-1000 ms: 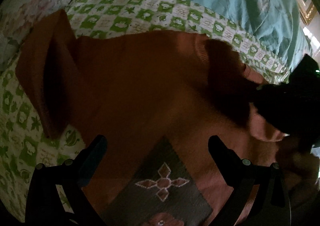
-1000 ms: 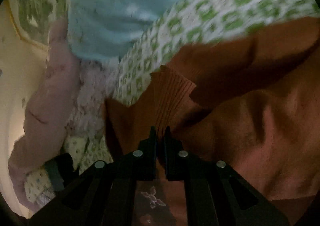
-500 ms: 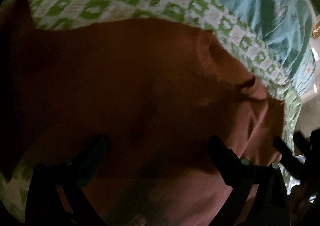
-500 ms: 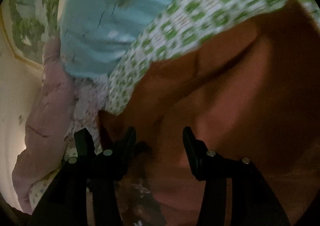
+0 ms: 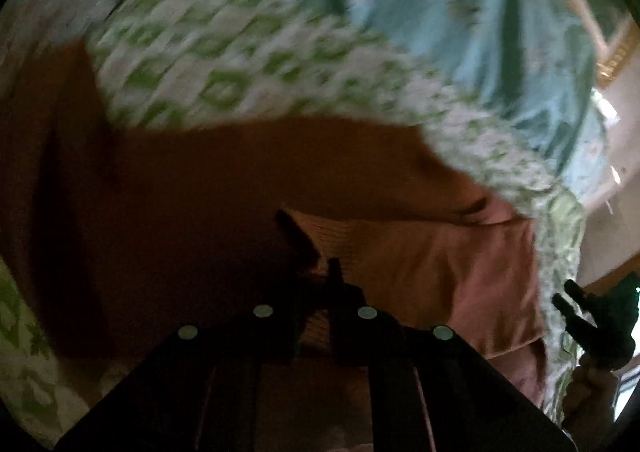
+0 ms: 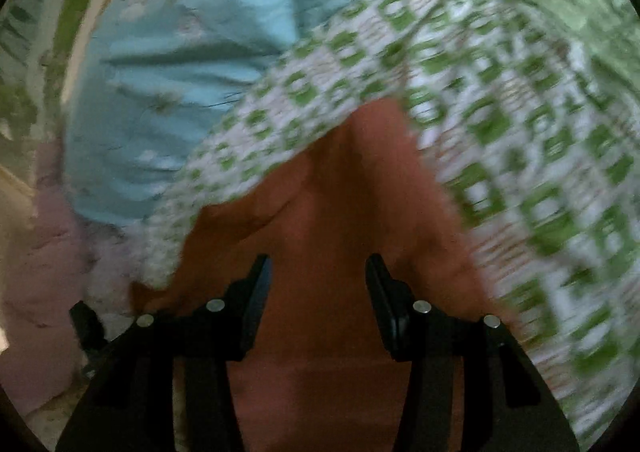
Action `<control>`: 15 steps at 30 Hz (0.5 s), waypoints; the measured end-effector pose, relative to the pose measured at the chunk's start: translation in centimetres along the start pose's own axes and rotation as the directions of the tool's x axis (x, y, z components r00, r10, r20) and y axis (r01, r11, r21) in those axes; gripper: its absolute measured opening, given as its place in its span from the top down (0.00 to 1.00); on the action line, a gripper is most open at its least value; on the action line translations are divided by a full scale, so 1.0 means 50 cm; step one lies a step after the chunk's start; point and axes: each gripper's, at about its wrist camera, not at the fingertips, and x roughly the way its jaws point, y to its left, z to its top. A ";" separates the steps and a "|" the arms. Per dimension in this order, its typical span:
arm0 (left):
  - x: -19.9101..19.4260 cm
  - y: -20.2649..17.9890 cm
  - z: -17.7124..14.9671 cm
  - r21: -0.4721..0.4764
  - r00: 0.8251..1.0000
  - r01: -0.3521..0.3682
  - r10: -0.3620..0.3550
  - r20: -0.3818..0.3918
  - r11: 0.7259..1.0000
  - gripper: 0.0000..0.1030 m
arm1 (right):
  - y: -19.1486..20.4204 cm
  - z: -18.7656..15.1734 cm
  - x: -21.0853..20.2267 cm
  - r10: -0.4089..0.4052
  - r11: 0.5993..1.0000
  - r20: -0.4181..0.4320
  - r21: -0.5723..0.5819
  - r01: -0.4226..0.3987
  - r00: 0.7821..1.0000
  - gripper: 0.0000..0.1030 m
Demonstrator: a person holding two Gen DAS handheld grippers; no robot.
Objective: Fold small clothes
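A rust-orange knit sweater (image 5: 224, 180) lies on a green-and-white patterned bedsheet (image 5: 248, 68). My left gripper (image 5: 320, 284) is shut on a ribbed edge of the sweater (image 5: 400, 252), which lies folded over the body. In the right wrist view the sweater (image 6: 340, 212) fills the middle, and my right gripper (image 6: 316, 284) is open just above it, holding nothing. The right gripper also shows at the right edge of the left wrist view (image 5: 592, 320), off the sweater.
A light blue floral quilt (image 5: 440, 12) lies beyond the sheet (image 6: 500, 112). A pink blanket (image 6: 44, 252) is bunched at the left in the right wrist view. A gold-framed headboard edge (image 5: 616, 52) stands at the far right.
My left gripper has gone from wide open to shut on the sweater's ribbed edge. My right gripper let go of the sweater edge, opened, and now hovers over the cloth.
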 end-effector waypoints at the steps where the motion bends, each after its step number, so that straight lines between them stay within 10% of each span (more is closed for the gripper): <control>1: 0.004 0.009 -0.003 -0.016 1.000 0.007 -0.007 -0.008 1.000 0.91 | -0.006 0.004 0.004 -0.025 1.000 -0.002 -0.001 0.025 1.000 0.52; 9: 0.004 0.000 -0.013 0.003 1.000 -0.018 0.018 0.001 1.000 0.91 | -0.040 0.053 0.094 -0.278 0.950 -0.048 -0.164 0.267 0.959 0.45; 11: 0.002 0.006 -0.014 -0.005 1.000 -0.018 0.018 -0.010 1.000 0.91 | -0.052 0.055 0.123 -0.267 0.952 -0.102 -0.179 0.247 0.958 0.62; 12: 0.000 -0.001 -0.011 0.004 1.000 -0.014 0.014 -0.008 1.000 0.91 | -0.052 0.058 0.130 -0.271 0.949 -0.105 -0.195 0.248 0.957 0.89; 15: -0.002 -0.025 -0.015 0.063 0.999 -0.039 0.039 0.000 0.997 0.91 | -0.053 0.072 0.119 -0.289 0.940 -0.070 -0.206 0.270 0.955 0.89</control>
